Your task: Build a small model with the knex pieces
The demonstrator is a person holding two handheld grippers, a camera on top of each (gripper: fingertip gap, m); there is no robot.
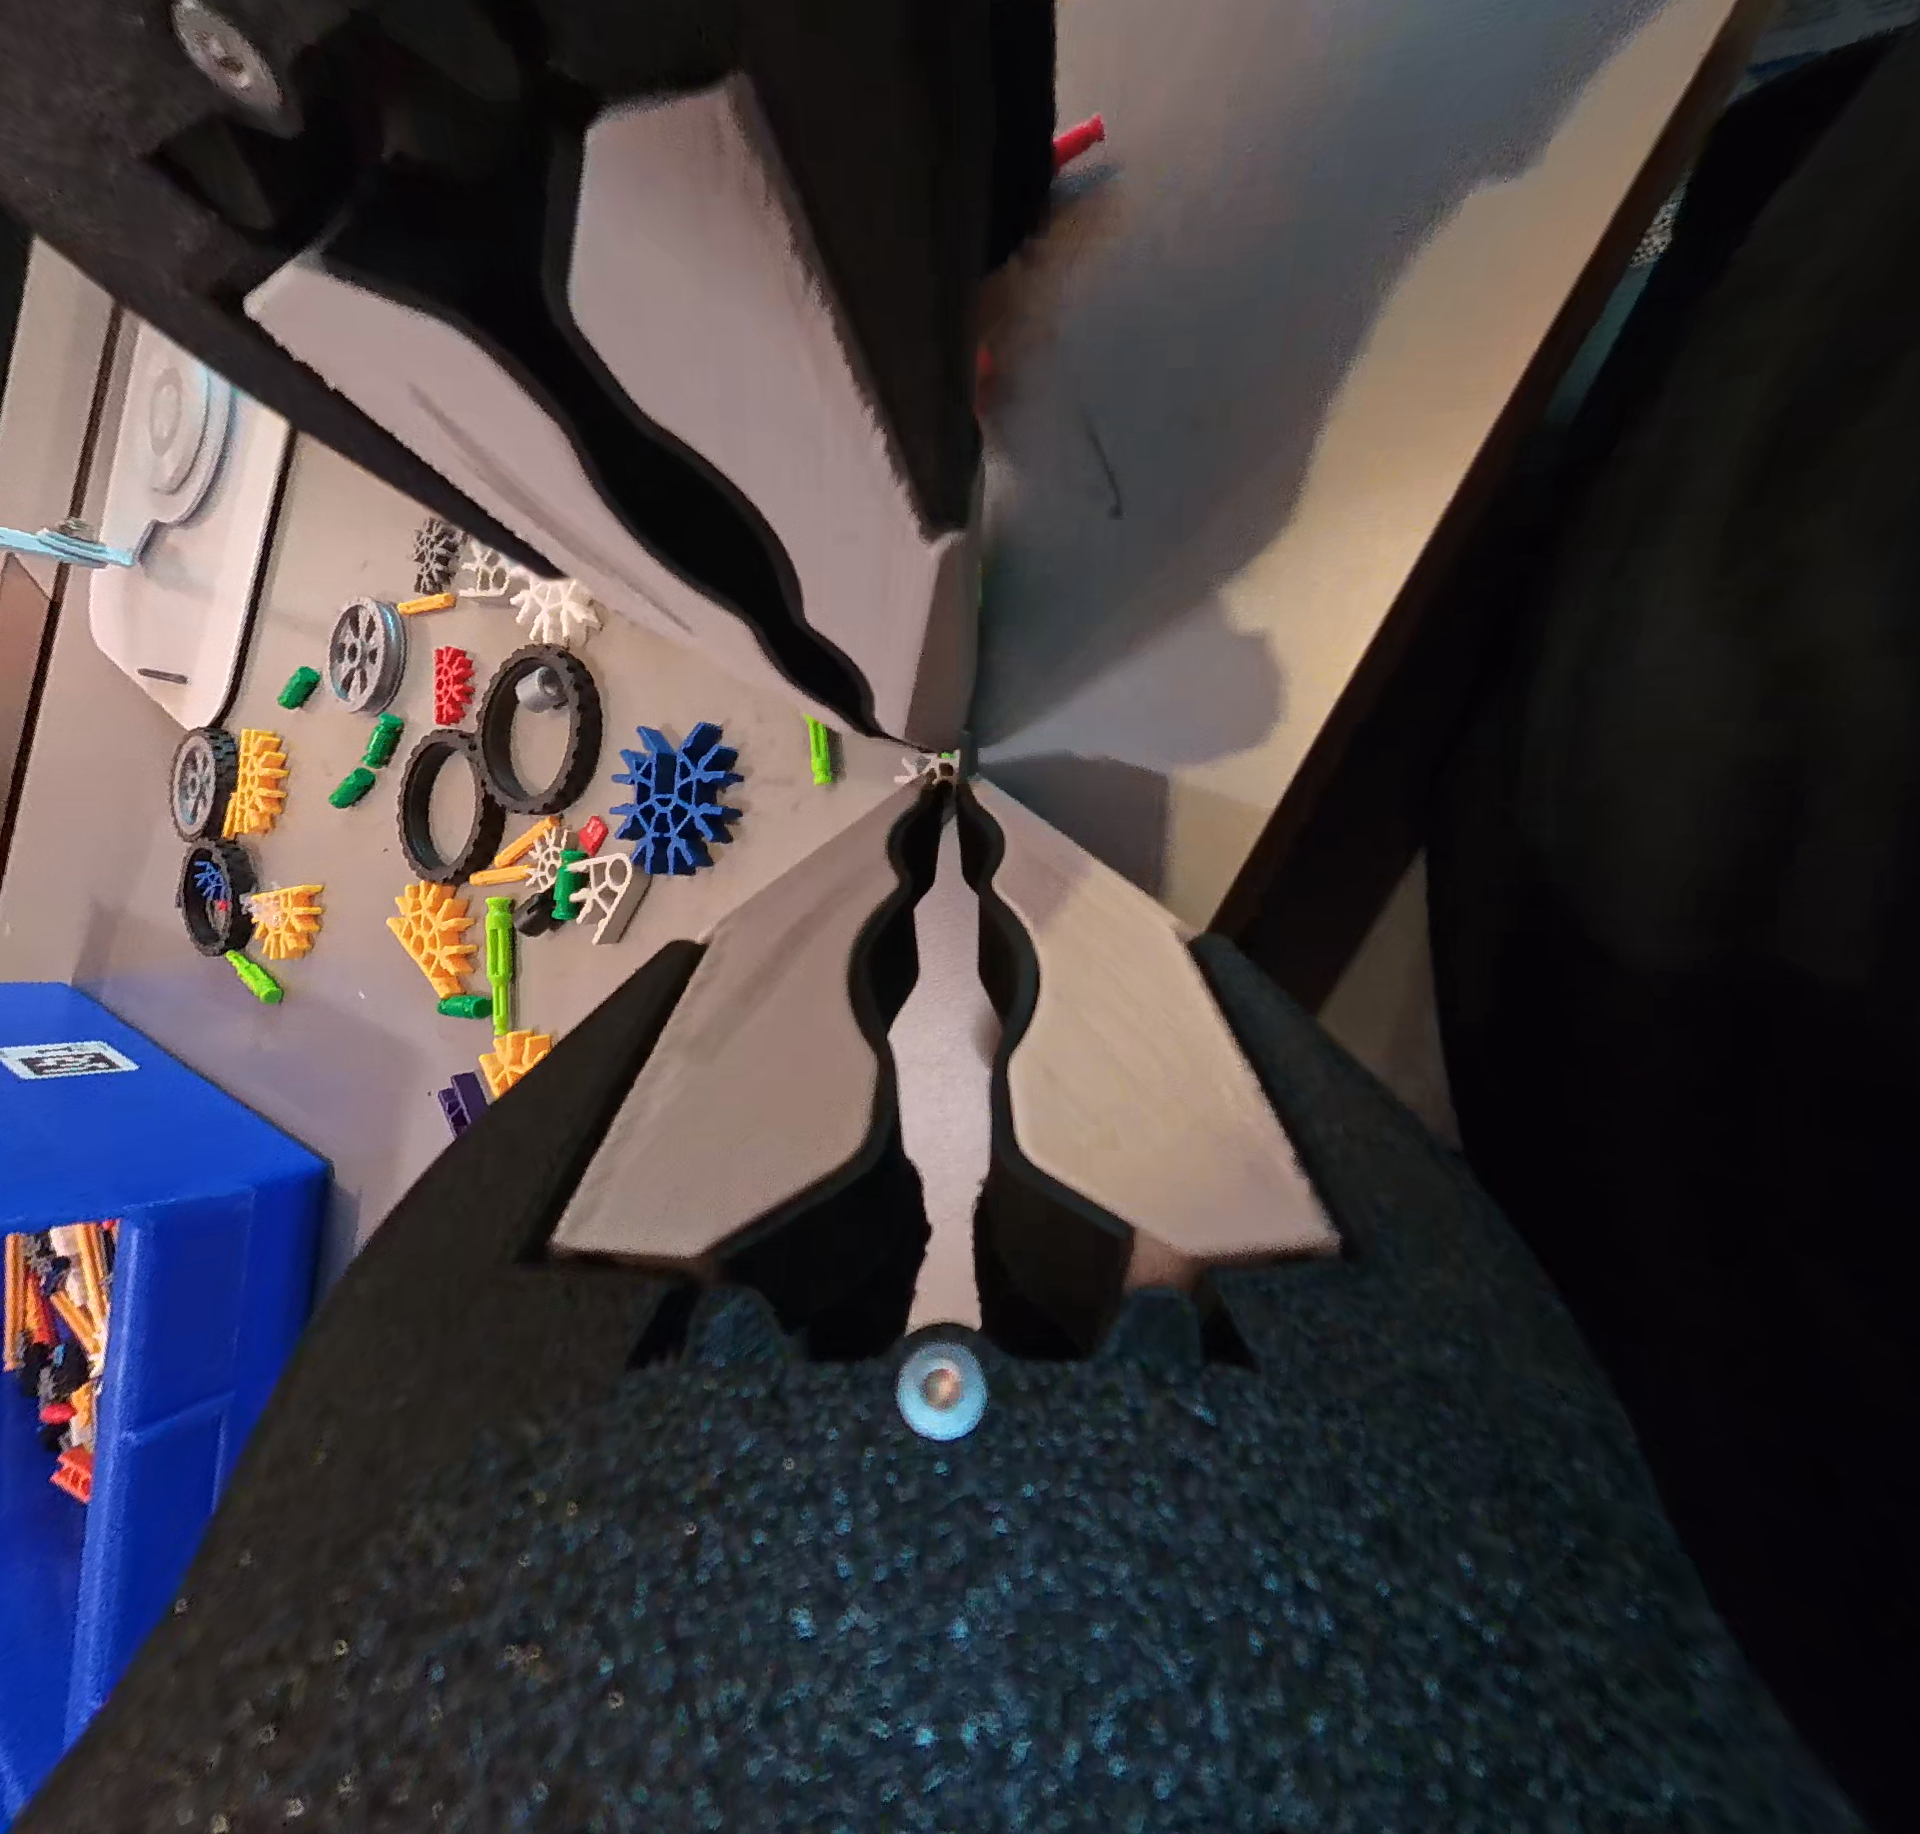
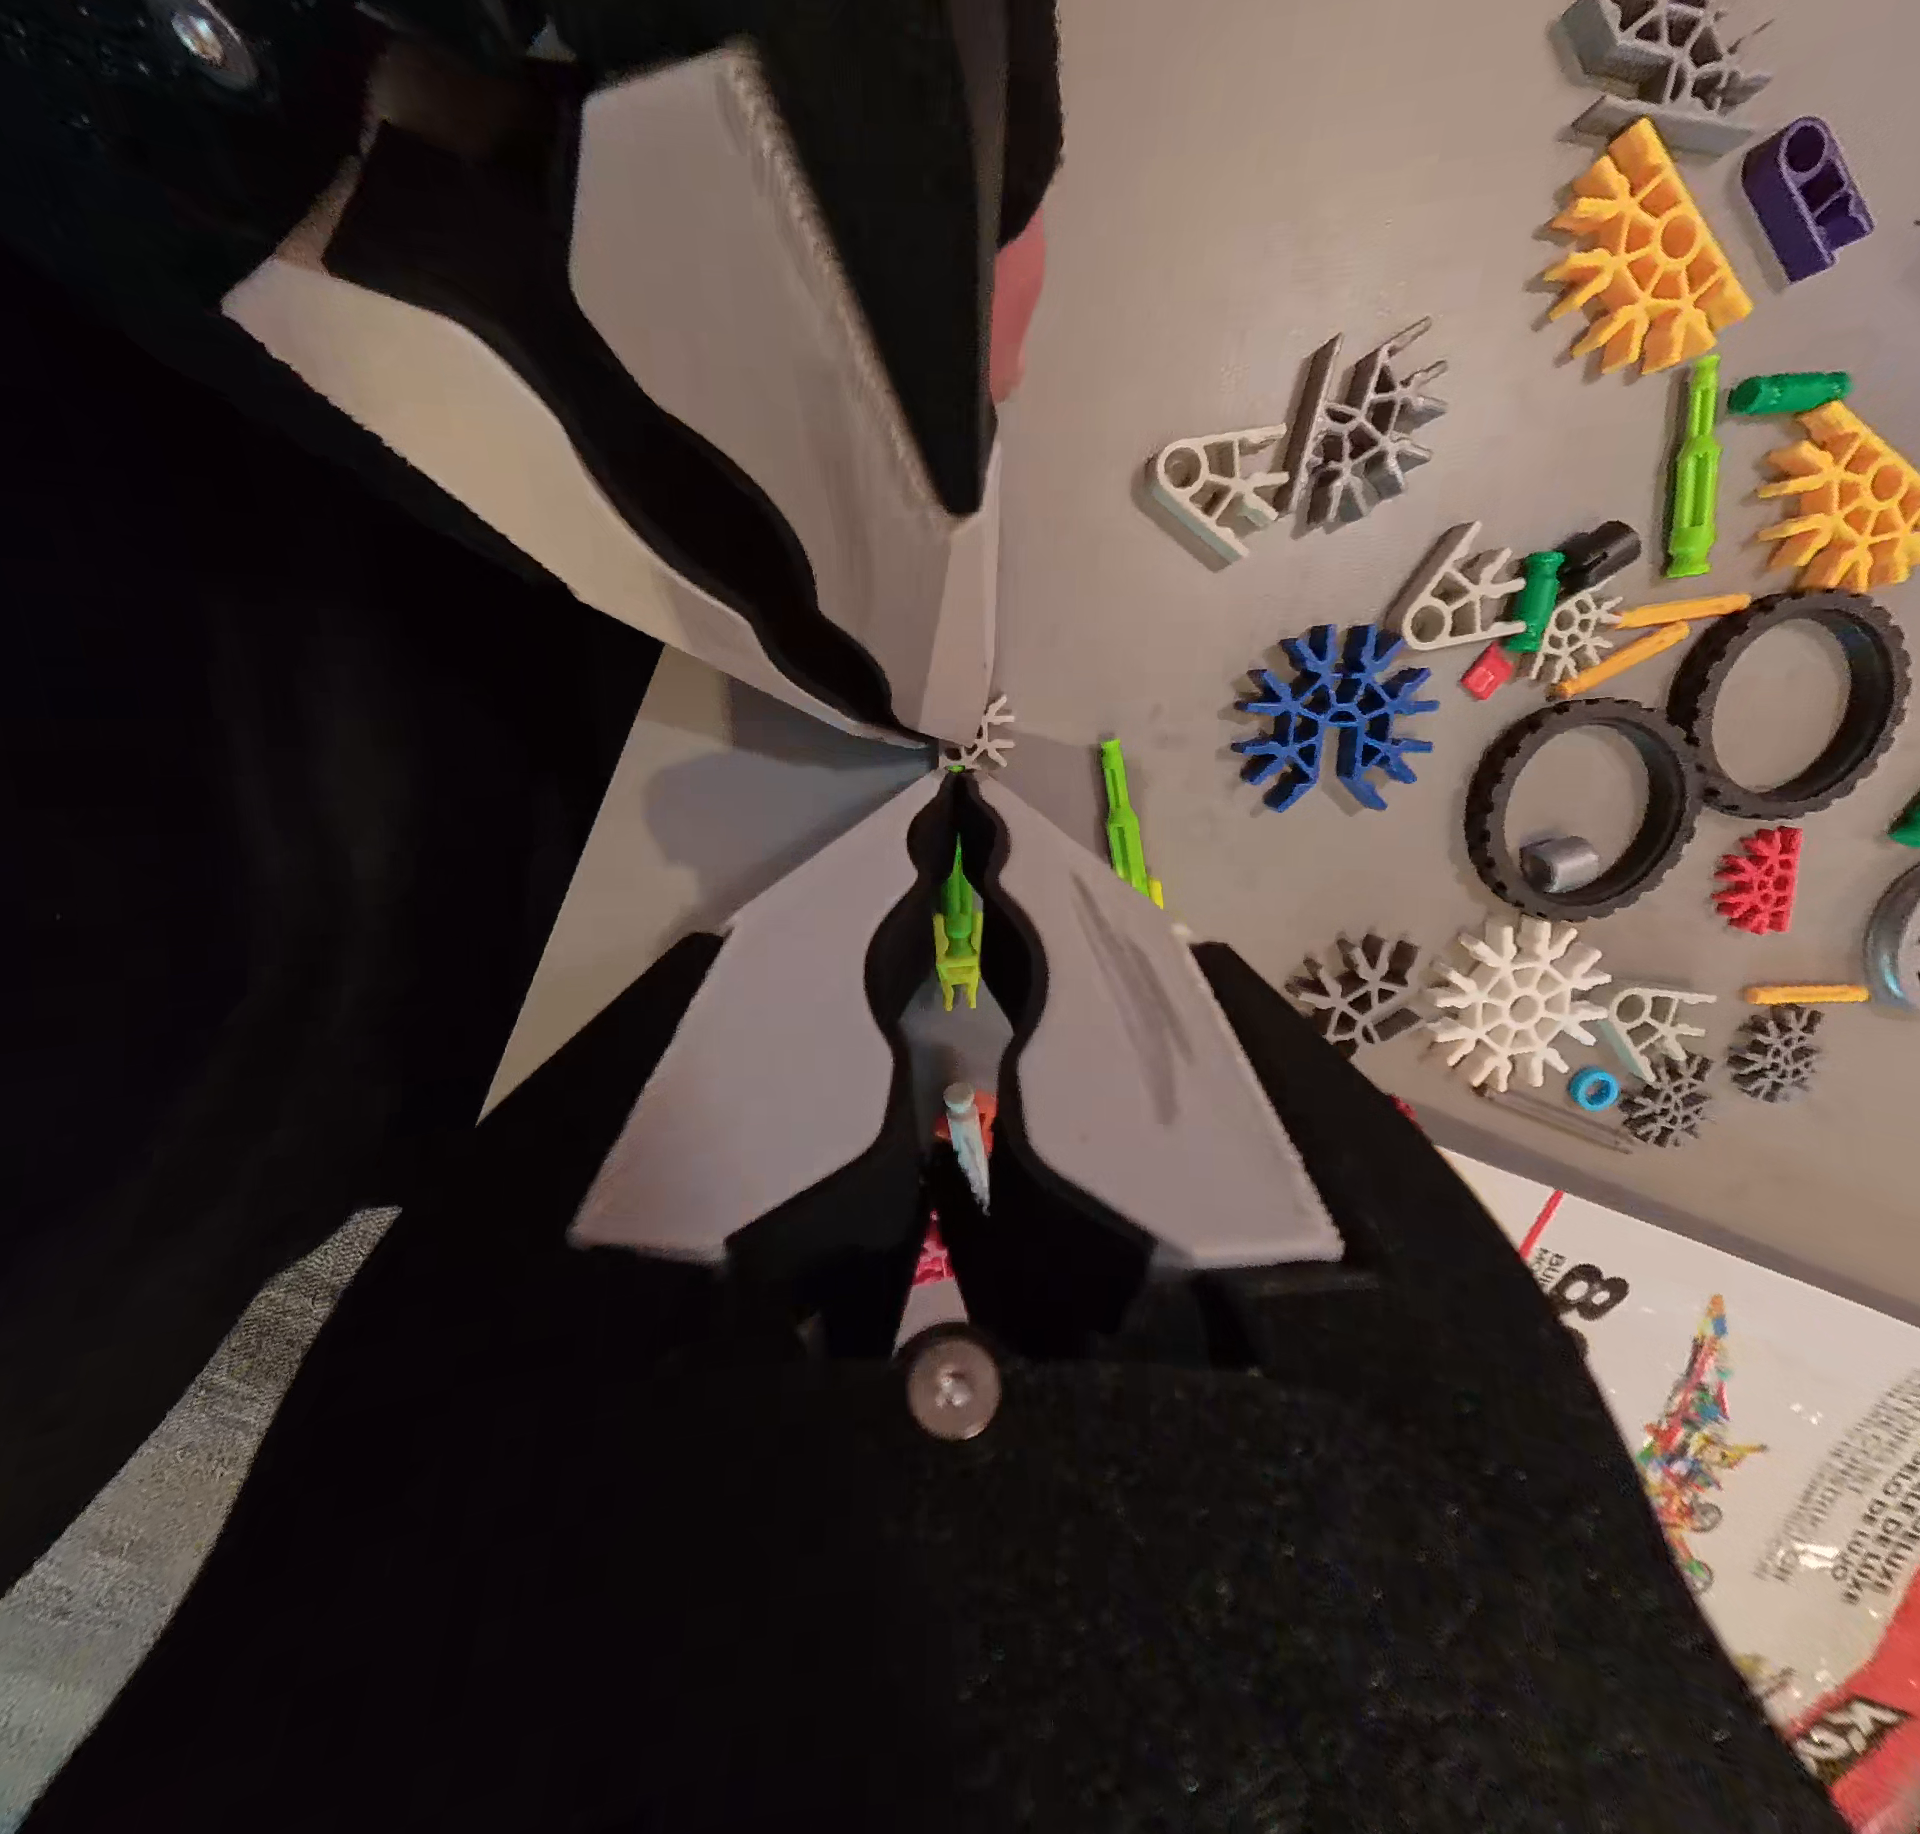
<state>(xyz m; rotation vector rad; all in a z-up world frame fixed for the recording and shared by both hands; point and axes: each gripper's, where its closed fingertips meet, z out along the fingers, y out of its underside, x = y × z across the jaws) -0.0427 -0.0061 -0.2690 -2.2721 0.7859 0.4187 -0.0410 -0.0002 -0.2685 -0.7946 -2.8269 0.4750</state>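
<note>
My left gripper [image 1: 940, 792] is shut on a small white snowflake connector [image 1: 925, 769], pinched at its fingertips above the grey table [image 1: 1195, 257]. My right gripper [image 2: 956, 797] is shut on a light green rod [image 2: 958, 911] that lies along the gap between its fingers. The rod's tip meets the white connector [image 2: 987, 742]. The two grippers stand tip to tip. The right gripper enters the left wrist view from the upper left [image 1: 935, 714]. The left gripper enters the right wrist view from above [image 2: 961, 704].
Loose parts lie beside the grippers: a blue connector [image 2: 1335, 719], a second green rod [image 2: 1127, 828], two black tyres [image 2: 1787, 704], yellow connectors [image 2: 1642, 252] and a large white connector [image 2: 1517, 1005]. A blue parts bin [image 1: 156, 1213], a printed booklet [image 2: 1714, 1472] and the table edge [image 1: 1558, 402] are close. Less than 4 cm separates the two grippers' tips.
</note>
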